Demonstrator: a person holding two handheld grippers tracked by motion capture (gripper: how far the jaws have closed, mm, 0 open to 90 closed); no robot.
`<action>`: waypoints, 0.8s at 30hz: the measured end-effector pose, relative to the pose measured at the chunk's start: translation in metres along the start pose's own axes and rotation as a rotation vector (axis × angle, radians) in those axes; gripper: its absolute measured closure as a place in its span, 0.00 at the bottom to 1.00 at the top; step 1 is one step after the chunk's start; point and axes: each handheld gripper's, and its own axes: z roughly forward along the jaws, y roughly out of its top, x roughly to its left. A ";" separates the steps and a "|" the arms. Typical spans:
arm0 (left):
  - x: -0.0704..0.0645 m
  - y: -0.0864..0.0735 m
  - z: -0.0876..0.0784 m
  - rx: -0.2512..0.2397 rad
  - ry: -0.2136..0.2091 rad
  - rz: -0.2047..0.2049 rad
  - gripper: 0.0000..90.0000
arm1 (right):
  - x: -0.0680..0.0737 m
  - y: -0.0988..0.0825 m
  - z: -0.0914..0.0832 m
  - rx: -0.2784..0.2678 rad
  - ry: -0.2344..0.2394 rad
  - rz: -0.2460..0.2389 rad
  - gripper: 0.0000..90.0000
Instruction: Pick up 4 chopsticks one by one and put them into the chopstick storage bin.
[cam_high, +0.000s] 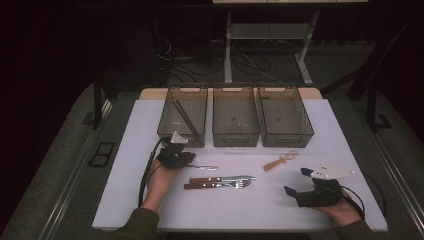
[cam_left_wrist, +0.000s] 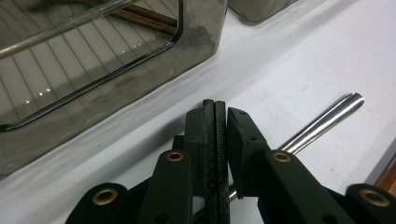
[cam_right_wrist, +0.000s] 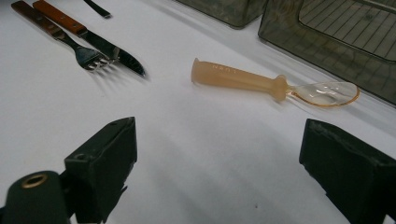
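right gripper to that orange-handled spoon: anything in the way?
Nothing visible. The right gripper, jaws wide open, faces the spoon across bare white table; the fork and knife lie off to one side.

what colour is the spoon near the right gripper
Translucent orange-peach spoon, with a clear amber bowl; it shows best in the right gripper view.

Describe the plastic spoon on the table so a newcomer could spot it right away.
Start at the right-hand basket of the three at the table's far edge. Just in front of it lies the plastic spoon, alone. Unlike the steel, wooden-handled cutlery nearby, it is translucent orange with a clear bowl.
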 end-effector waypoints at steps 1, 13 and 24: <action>0.000 0.000 0.000 -0.001 -0.001 -0.002 0.87 | 0.000 0.000 0.000 0.000 0.000 0.000 0.13; 0.000 0.001 -0.010 -0.085 -0.021 0.016 0.70 | 0.000 0.000 0.000 -0.001 0.003 -0.001 0.13; 0.004 -0.018 -0.048 -0.160 -0.121 0.037 0.50 | 0.000 0.000 -0.001 -0.011 0.006 0.000 0.13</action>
